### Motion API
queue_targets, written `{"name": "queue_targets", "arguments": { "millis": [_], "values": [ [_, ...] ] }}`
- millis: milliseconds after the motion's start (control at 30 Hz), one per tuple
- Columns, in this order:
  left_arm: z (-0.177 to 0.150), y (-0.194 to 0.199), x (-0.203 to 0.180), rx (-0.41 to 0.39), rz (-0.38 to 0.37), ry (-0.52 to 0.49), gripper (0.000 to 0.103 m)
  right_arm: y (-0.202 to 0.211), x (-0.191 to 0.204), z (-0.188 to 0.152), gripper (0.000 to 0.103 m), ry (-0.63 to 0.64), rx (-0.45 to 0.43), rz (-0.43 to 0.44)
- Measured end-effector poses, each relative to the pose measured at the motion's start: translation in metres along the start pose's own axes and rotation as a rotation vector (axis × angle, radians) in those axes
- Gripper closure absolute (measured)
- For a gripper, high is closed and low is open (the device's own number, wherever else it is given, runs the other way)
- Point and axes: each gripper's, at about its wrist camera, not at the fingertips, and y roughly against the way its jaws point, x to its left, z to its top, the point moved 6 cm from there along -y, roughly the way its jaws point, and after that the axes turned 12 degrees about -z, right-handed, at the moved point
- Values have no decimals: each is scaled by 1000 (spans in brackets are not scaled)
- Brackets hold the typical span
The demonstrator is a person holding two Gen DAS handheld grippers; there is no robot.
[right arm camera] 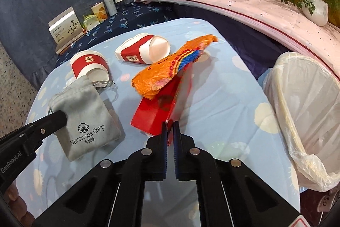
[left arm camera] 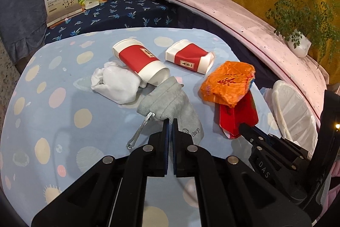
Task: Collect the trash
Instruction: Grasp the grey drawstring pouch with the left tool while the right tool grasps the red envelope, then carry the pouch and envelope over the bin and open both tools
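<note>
The left gripper (left arm camera: 170,120) has its jaws clamped on the near edge of the grey drawstring pouch (left arm camera: 170,103), which lies near the middle of the table (left arm camera: 63,120). The pouch's long axis runs from the gripper toward the far edge, with its gathered mouth pointing at the paper cups.

The right gripper (right arm camera: 170,123) has its jaws clamped on the near corner of the red packet (right arm camera: 158,109), which sits toward the table's right edge. The packet's long axis runs away from the gripper toward the far right corner. The crumpled orange wrapper (right arm camera: 167,65) rests on the packet's far end.

Two red-banded paper cups (left arm camera: 140,61) (left arm camera: 189,56) lie on their sides nearer the far edge. A white cloth (left arm camera: 114,84) lies touching the left cup. The lined trash bin (right arm camera: 303,112) stands just beyond the table's right edge.
</note>
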Motion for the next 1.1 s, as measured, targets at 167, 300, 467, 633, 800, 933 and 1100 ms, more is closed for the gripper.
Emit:
{"name": "queue_targets", "arguments": {
  "millis": [167, 300, 467, 633, 800, 933, 1100],
  "values": [
    [-3, 9, -22, -7, -21, -27, 101, 26, -14, -2, 101, -23, -33, 16],
    [-3, 18, -46, -21, -39, -60, 101, 51, -26, 0, 101, -36, -74, 20],
    [-2, 27, -76, -37, -62, -97, 101, 85, -46, 7, 101, -58, -135, 18],
    [-1, 35, -110, -52, -83, -143, 101, 110, -71, 15, 101, -80, -183, 9],
    [2, 38, -146, -54, -120, -193, 101, 129, -101, 21, 101, -115, -231, -18],
    [5, 35, -178, -53, -149, -242, 101, 138, -134, 26, 101, -161, -255, -47],
    [9, 26, -215, -47, -190, -282, 101, 143, -174, 28, 101, -213, -271, -95]
  ]
}}
